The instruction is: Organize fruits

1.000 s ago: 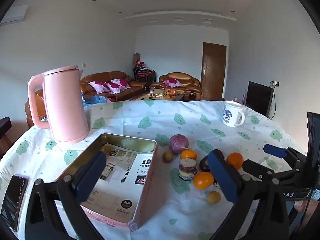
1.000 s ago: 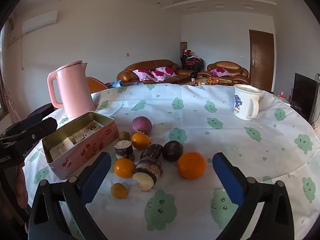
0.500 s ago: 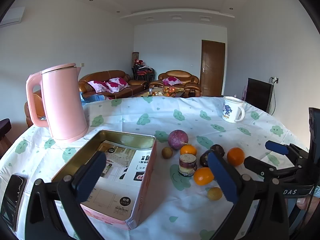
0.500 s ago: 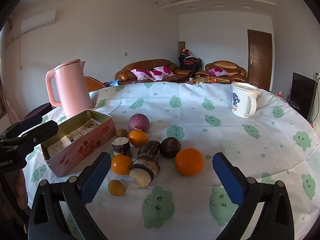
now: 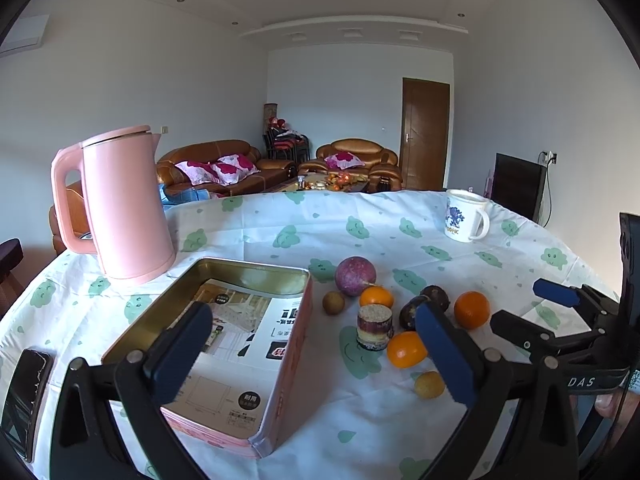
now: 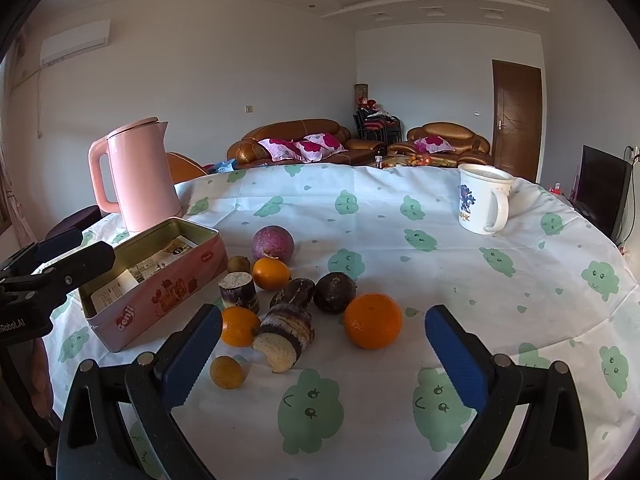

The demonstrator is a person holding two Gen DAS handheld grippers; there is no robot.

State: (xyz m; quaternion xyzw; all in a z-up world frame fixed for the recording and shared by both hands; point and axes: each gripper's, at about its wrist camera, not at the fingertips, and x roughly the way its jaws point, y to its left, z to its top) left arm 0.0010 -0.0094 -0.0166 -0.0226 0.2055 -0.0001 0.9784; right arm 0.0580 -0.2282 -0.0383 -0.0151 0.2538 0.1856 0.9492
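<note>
We see the fruit clustered on the green-patterned tablecloth (image 6: 400, 208): a large orange (image 6: 373, 321), a purple round fruit (image 6: 273, 243) and cut cane-like pieces (image 6: 285, 330), though what those pieces are is hard to tell. Just beside them sits an open pink tin (image 6: 160, 280) holding printed leaflets. Our left gripper (image 5: 316, 352) and right gripper (image 6: 320, 350) hover wide open, holding nothing. Beyond stand a pink kettle (image 5: 120, 208) and white mug (image 6: 482, 200).

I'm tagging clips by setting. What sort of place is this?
Most likely a home living and dining room: leather sofas with floral cushions behind, and a cloth-covered table holding a pink kettle, mug and loose fruit.
</note>
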